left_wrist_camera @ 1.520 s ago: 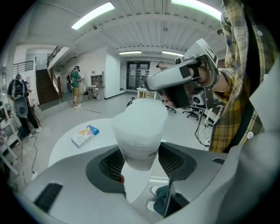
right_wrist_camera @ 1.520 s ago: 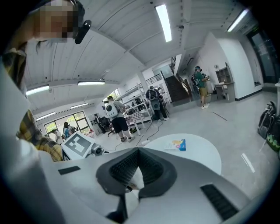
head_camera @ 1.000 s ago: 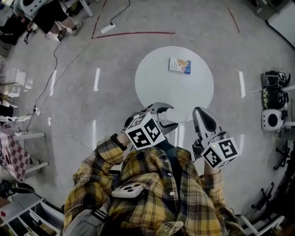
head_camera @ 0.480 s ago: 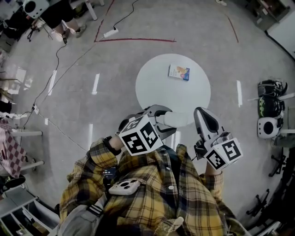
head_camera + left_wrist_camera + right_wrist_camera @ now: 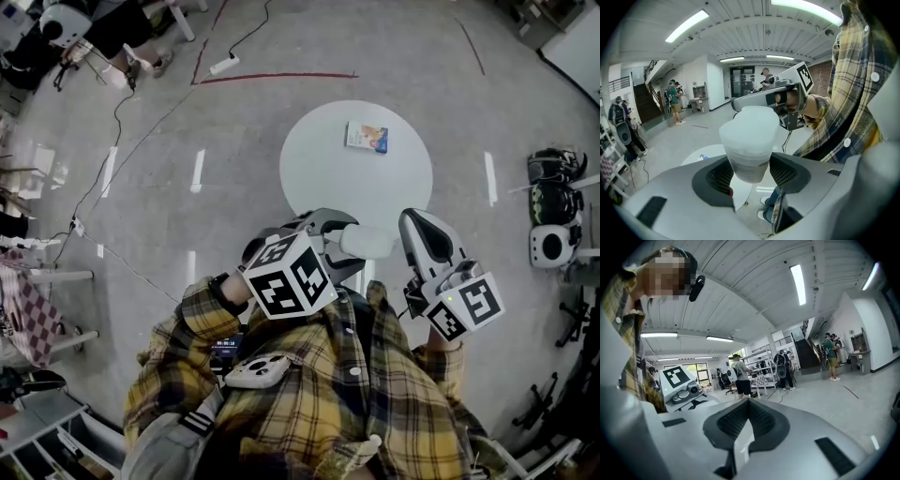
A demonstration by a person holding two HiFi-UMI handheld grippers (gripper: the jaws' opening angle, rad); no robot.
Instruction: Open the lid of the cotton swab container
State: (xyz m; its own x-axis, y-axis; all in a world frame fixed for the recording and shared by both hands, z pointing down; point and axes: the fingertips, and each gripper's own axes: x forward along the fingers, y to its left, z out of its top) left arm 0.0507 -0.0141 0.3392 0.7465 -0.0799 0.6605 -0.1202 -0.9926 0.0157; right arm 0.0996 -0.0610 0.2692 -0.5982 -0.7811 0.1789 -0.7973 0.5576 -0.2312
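Gripping the translucent cotton swab container (image 5: 750, 136) in the left tongs (image 5: 749, 174), pads pressed on its narrower end, wider end jutting out past the tips. Held up in the air, just to the left of the right tongs (image 5: 419, 225), pointing across toward them. Clenched tight on nothing over there, tips aimed forward. Farther out beyond both tongs, lying on the round white surface (image 5: 314, 173), well apart from the container: a small printed packet (image 5: 367, 136).
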